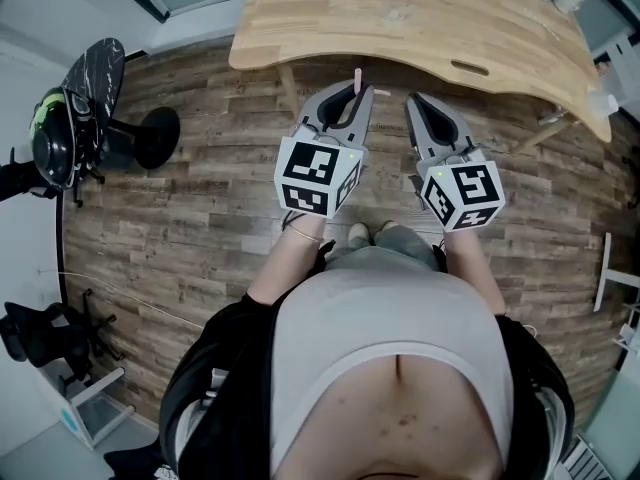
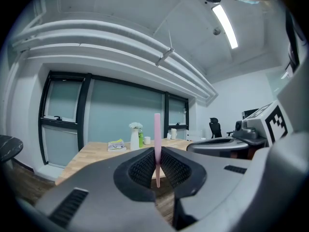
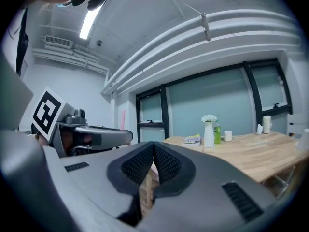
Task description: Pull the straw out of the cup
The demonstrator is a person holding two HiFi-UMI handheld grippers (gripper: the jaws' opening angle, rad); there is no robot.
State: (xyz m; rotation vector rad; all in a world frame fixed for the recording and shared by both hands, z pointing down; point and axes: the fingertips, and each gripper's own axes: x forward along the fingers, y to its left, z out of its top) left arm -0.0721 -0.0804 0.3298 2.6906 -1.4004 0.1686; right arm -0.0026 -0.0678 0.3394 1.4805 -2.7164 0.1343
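A thin pink straw (image 2: 157,144) stands upright between the pads of my left gripper (image 2: 157,170), which is shut on its lower part. In the head view the straw (image 1: 357,76) pokes up past the left gripper's (image 1: 356,96) tips, over the wooden floor just in front of the table. My right gripper (image 1: 414,102) is held beside it at the same height. Its jaws meet at the tip (image 3: 153,146) with nothing between them. The right gripper view also catches the left gripper (image 3: 96,134) and the straw (image 3: 122,119). A small white cup (image 3: 228,136) stands far back on the table.
The curved wooden table (image 1: 400,18) lies ahead, with a white vase of flowers (image 2: 134,137), a green bottle (image 2: 140,139) and a booklet (image 2: 116,145) on it. A black stool (image 1: 150,136) and a black chair (image 1: 60,128) stand at the left on the plank floor.
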